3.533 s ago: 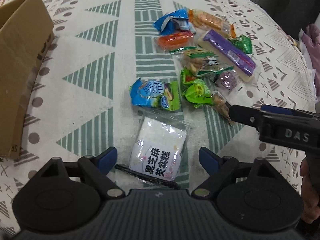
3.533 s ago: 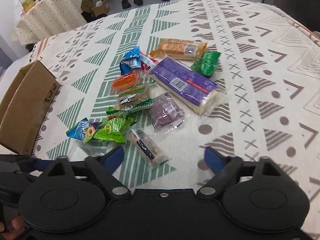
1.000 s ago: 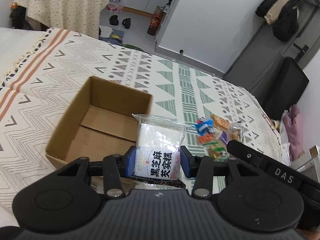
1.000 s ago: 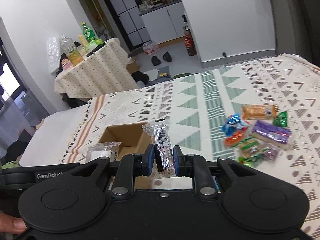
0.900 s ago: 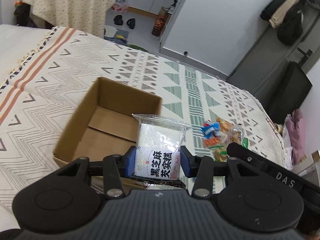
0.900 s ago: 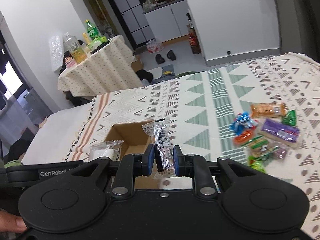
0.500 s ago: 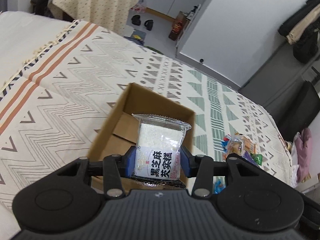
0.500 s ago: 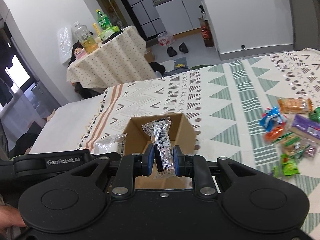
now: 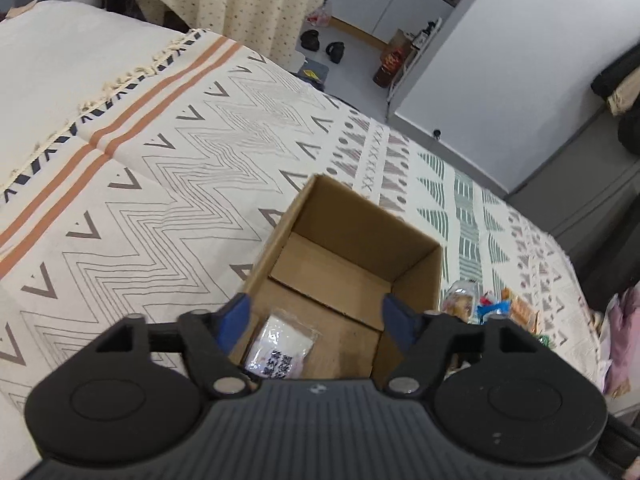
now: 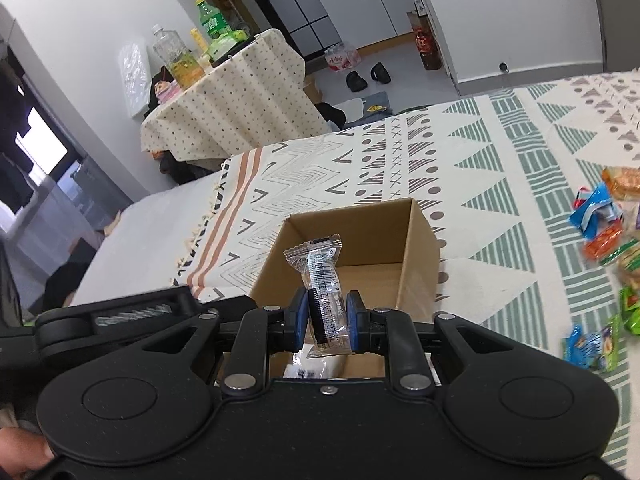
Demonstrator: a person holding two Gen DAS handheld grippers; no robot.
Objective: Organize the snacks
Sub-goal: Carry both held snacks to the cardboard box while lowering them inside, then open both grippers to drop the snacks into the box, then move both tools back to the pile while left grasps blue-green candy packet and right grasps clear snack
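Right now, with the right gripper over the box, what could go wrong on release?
1. The right gripper pinches the clear snack pack low down, close to the cardboard box's near wall; it may tip outside.
2. The white packet already lies below, so the pack could land on it.
3. The open left gripper hovers close by; the two could collide.

I am seeing one cardboard box (image 9: 352,240), one white snack packet (image 9: 280,350) lying inside it, and one clear-wrapped snack bar (image 10: 325,280) pinched between my right fingers (image 10: 301,320).
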